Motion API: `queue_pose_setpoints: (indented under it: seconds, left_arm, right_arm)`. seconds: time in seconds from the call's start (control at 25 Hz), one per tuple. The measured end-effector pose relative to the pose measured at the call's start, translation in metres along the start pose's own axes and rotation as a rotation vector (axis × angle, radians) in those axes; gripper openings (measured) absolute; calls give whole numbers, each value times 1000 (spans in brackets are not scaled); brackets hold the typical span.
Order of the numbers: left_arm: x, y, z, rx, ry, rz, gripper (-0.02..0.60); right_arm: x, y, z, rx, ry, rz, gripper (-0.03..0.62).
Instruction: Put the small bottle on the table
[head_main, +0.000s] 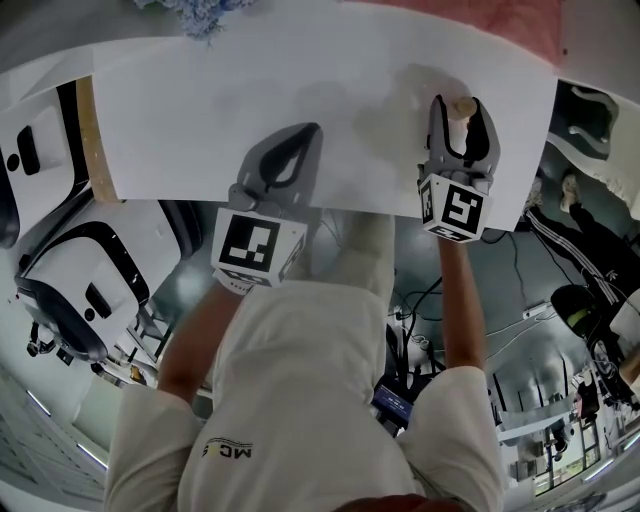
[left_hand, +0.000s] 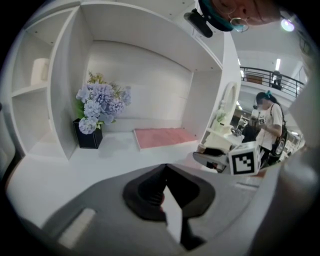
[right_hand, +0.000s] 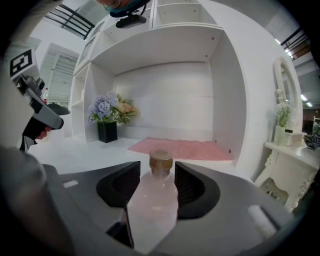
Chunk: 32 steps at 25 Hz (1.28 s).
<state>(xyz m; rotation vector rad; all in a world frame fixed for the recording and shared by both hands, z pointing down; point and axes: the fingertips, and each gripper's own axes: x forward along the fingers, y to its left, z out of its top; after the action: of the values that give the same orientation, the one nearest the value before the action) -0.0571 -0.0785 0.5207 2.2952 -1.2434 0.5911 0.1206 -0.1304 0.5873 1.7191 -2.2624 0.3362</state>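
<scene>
Release seemed the step in hand: the small bottle stood upright on the tabletop between the right tongs, spread apparently clear of it, while the left tongs were closed, empty. Next, the right should back off without tipping it

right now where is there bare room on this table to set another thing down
Bare white table lies left of the left gripper and in front of the flower vase and pink mat. The right end is crowded: the small bottle stands between the open jaws of the right gripper.
</scene>
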Motion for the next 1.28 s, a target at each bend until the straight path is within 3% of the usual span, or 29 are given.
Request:
queue_pose_setpoints:
  seconds: [0.48,0.68,0.84,1.04,1.28]
  left_arm:
    - [-24,-7,31,6,-40,20,2]
    - [-38,-16,64,9,-86,19,2]
    - [-55,-20,93,7,-124,24,2]
    - [-75,-22,129,6,-184,48,2]
    - [-108,-26,177,31,-273,63,2]
  right_arm:
    - [-42,4,61,-4,-44,17,224]
    - [-64,5,105,-40,-70,45,117]
    - [-82,7,144,-9,-64,58,49]
    - [-105,9,188,23,-42,69,2]
    - [-130,34,239,18,-55,145,2]
